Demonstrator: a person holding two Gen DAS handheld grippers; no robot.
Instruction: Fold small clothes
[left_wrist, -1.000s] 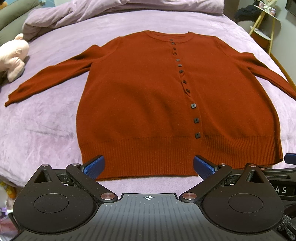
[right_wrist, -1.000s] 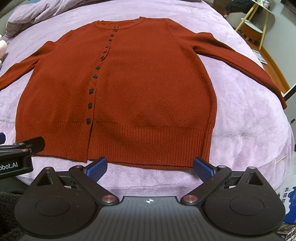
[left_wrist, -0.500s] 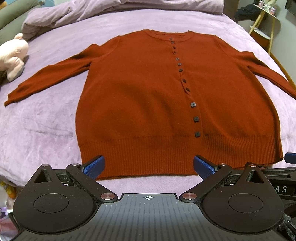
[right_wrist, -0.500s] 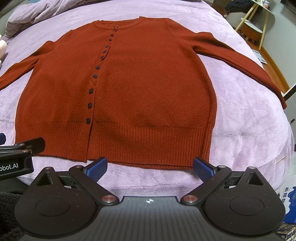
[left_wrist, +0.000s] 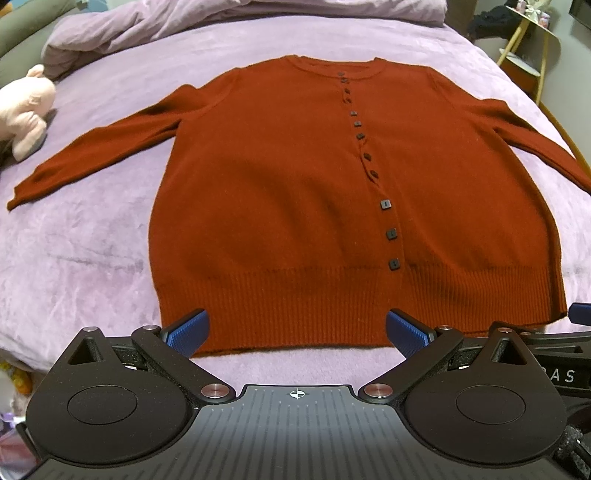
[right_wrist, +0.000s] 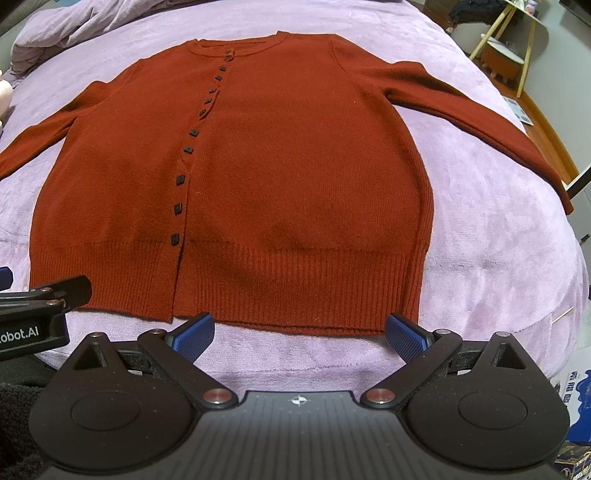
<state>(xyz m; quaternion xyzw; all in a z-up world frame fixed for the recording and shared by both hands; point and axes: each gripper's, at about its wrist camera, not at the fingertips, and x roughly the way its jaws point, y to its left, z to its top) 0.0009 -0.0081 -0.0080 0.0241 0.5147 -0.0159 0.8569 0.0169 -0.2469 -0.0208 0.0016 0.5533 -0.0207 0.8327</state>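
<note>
Cardigan (left_wrist: 295, 206), rust-red knit, lies flat & face-up on lilac bedspread (left_wrist: 81, 258), buttoned, neckline at 12 o'clock, ribbed hem (left_wrist: 280, 306) at 6 o'clock nearest both cams. L→R in left wrist view: pink plush toy (left_wrist: 26, 110) at 9–10 o'clock on bed edge, well apart from cuff; cardigan's left-side sleeve (left_wrist: 99, 155) spread out toward 9 o'clock, cuff resting on bedspread; body panel centre; row of dark square buttons (left_wrist: 385, 204) runs from collar down to hem, approx 12→5 o'clock of frame; other sleeve exits frame at 3 o'clock. Crumpled duvet (left_wrist: 184, 22) at 11–12 o'clock beyond collar. Left gripper (left_wrist: 297, 330) at 6 o'clock, jaws spread wide, blue pads (left_wrist: 188, 328) empty, hovering just short of hem; contact w/ cloth not evident. Right gripper's blue tip peeks in at 3–4 o'clock. Right wrist view, L→R: left gripper body at 8 o'clock, button row left of centre, cardigan (right_wrist: 295, 177) body centre, right-side sleeve (right_wrist: 480, 118) extended toward 2–3 o'clock, cuff near bed edge. Wooden stool (right_wrist: 502, 55) at 1–2 o'clock off the bed. Right gripper (right_wrist: 299, 332) at 6 o'clock, jaws also wide apart, holding nothing, pads just below hem over bare bedspread.
</note>
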